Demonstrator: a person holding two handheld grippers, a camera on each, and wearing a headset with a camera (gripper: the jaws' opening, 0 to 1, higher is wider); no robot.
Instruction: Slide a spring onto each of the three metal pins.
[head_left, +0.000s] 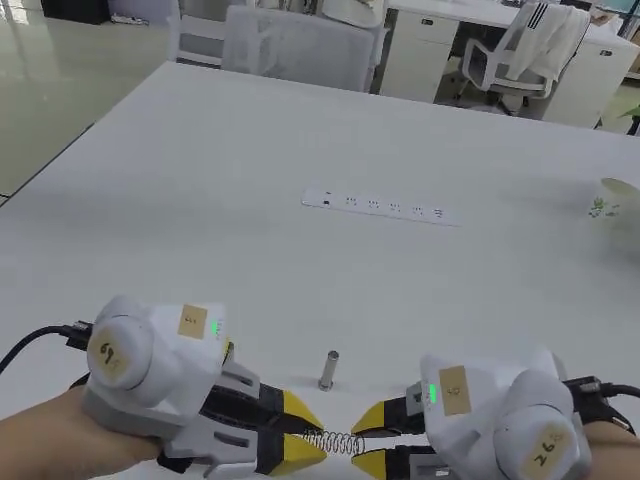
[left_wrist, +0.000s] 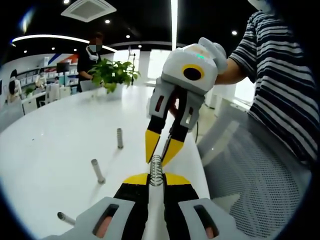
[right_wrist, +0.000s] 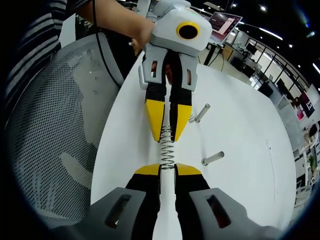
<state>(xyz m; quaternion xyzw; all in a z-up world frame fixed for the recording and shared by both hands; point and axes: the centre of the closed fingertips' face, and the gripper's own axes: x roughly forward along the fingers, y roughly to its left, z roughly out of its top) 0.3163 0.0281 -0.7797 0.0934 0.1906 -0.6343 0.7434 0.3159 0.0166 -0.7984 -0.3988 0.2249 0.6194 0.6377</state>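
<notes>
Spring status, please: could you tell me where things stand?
Both shut: left hand-held gripper and right hand-held gripper on the spring, an end each. Bare pin upright just beyond. Nothing in between.

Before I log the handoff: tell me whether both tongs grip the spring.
Yes, the spring spans from the right tongs into the left tongs.

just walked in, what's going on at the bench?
A person works at a white table with a hand-held gripper in each hand. The left hand-held gripper and the right hand-held gripper are each shut on one end of a spring, which spans the gap between them. A metal pin stands upright just beyond, with no spring visible on it.
</notes>
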